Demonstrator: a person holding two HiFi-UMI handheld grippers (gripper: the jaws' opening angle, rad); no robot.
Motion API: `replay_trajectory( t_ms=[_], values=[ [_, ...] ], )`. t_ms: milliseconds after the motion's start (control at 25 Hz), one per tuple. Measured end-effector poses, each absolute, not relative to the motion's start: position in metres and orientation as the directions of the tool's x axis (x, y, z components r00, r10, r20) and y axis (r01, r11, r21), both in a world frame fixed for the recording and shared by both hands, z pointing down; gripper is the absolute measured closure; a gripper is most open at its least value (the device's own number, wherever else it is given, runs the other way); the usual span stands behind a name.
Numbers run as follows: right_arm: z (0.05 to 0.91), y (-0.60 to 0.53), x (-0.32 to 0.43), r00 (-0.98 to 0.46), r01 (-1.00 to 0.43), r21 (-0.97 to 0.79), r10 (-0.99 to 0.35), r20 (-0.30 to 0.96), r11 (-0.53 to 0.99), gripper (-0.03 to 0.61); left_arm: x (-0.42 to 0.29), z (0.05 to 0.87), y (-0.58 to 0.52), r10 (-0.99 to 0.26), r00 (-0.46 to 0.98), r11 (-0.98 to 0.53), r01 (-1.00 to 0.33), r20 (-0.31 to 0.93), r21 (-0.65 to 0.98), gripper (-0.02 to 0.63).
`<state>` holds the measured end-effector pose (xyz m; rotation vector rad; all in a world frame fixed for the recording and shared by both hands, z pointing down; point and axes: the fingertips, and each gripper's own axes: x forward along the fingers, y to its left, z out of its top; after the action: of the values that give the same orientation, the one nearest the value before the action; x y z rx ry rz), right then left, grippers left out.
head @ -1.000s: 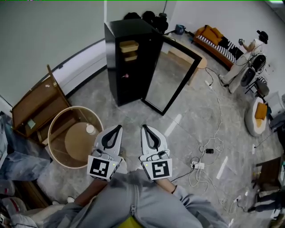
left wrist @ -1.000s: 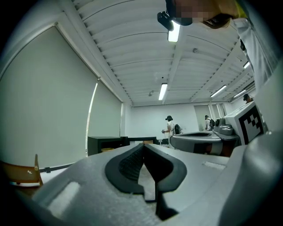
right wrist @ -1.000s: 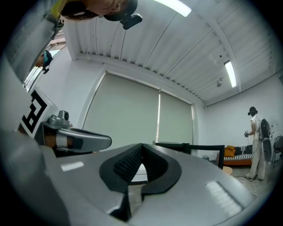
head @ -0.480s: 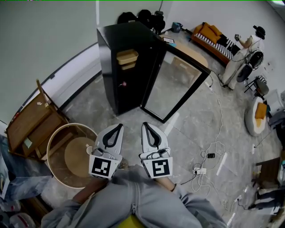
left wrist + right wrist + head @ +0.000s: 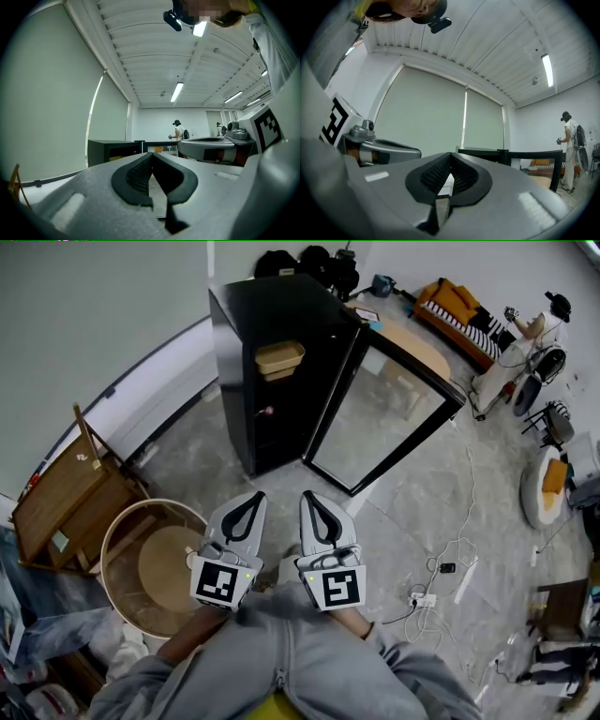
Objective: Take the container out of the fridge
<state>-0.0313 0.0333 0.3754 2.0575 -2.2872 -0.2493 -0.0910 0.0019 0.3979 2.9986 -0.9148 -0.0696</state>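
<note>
Marble floor (image 5: pixel 412 493); open black fridge (image 5: pixel 262 324) at twelve o'clock, tan container (image 5: pixel 279 358) inside; left gripper (image 5: pixel 253 497) and right gripper (image 5: pixel 307 497) closed, gripping nothing.

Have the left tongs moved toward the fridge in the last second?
Yes. The left tongs have come forward: the gap to the base of the open black fridge is narrower, and the round wooden tub now lies further back beside them.

Black fridge (image 5: pixel 272 352), tan container (image 5: pixel 279 358)
</note>
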Motion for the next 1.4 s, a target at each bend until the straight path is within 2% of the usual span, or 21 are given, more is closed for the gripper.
replay_trajectory(
  t_ms=[640, 960, 1280, 1400],
  values=[
    [0.399, -0.135, 0.047, -0.259, -0.954, 0.157, -0.966, -0.003, 0.256, 0.581, -0.015, 0.399, -0.142, -0.658, 0.753, -0.753, -0.658, -0.009, 0.008, 0.617],
    [0.407, -0.226, 0.096, -0.395, -0.891, 0.226, -0.918, 0.045, 0.395, 0.581, 0.033, 0.400, -0.221, -0.751, 0.660, -0.660, -0.751, 0.010, 0.022, 0.617],
    [0.439, -0.281, 0.126, -0.506, -0.803, 0.282, -0.850, 0.144, 0.526, 0.581, 0.063, 0.412, -0.269, -0.829, 0.559, -0.558, -0.829, 0.030, 0.033, 0.617],
    [0.454, -0.292, 0.130, -0.533, -0.770, 0.302, -0.827, 0.180, 0.562, 0.557, 0.066, 0.419, -0.277, -0.837, 0.543, -0.542, -0.840, 0.061, 0.032, 0.617]
  ],
)
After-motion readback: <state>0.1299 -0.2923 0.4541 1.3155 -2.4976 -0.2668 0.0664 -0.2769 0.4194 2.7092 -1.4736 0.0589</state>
